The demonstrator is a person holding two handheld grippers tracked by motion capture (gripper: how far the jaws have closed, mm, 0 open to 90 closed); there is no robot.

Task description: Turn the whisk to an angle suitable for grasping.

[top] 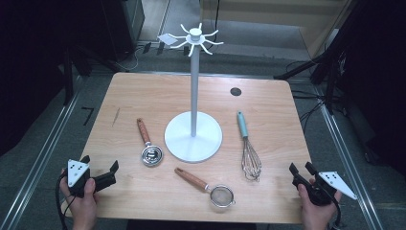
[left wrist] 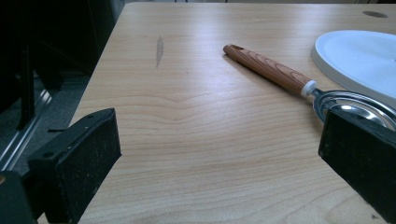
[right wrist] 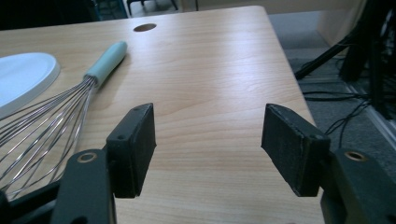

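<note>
A white hook stand [top: 193, 86] rises from a round base [top: 193, 143] at the table's middle. Left of the base lies a wooden-handled steel scoop [top: 147, 143] [left wrist: 299, 81]. A wooden-handled strainer [top: 208, 188] lies in front of the base. A whisk with a light blue handle [top: 247, 146] [right wrist: 70, 100] lies to the right. My left gripper [top: 101, 171] [left wrist: 219, 154] sits open at the front left corner, nothing between its jaws. My right gripper [top: 300, 168] [right wrist: 208, 140] rests open at the front right corner, empty, with the whisk to its left.
The wooden table [top: 143, 96] has a round cable hole [top: 235, 91] at the back right and a dark streak [top: 116, 116] on the left. Stand legs and cables [top: 316, 67] lie on the floor beyond the far right edge.
</note>
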